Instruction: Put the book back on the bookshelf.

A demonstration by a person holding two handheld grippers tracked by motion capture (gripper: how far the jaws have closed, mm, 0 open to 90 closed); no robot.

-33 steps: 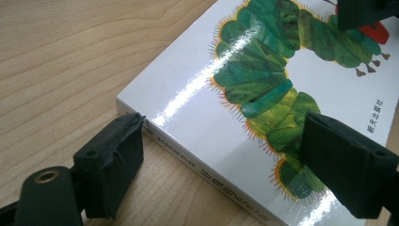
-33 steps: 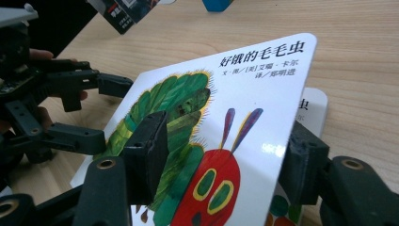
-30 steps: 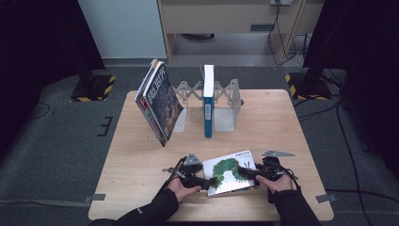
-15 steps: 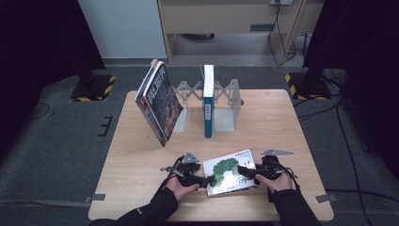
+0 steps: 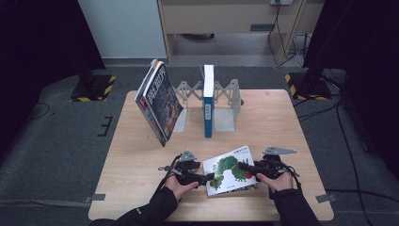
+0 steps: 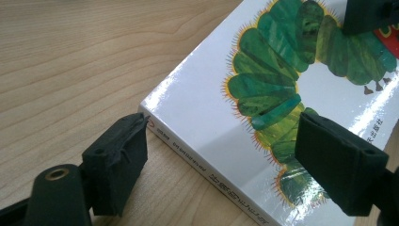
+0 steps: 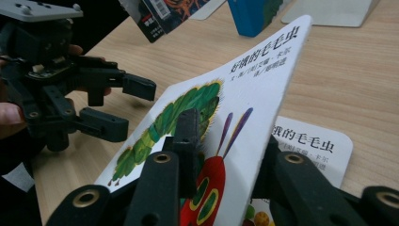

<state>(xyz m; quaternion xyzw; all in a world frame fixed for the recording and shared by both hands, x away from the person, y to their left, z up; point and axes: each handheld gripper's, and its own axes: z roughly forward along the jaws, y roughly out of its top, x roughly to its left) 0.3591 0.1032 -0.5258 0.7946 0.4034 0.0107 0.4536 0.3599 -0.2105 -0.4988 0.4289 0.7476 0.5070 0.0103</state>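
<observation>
Caterpillar book [image 5: 231,170]: lies at the near edge of the wooden table [image 5: 141,188], between the two hands; white cover with a green caterpillar (its head red).
Cover: in the right gripper view it is lifted off the pages [image 7: 315,146] beneath, tilted up.
Right gripper [image 5: 246,166]: at the book's right side, jaws clamped on the raised cover, one above it and one below.
Left gripper [image 5: 207,178]: at the book's left edge, jaws spread apart, one beside the spine corner, the other over the cover; whether they touch it, cannot tell.
Blue book [image 5: 208,101]: upright in the grey bookend rack [image 5: 226,106], at the far side.
Dark book [image 5: 160,103]: left of the rack, leaning.
</observation>
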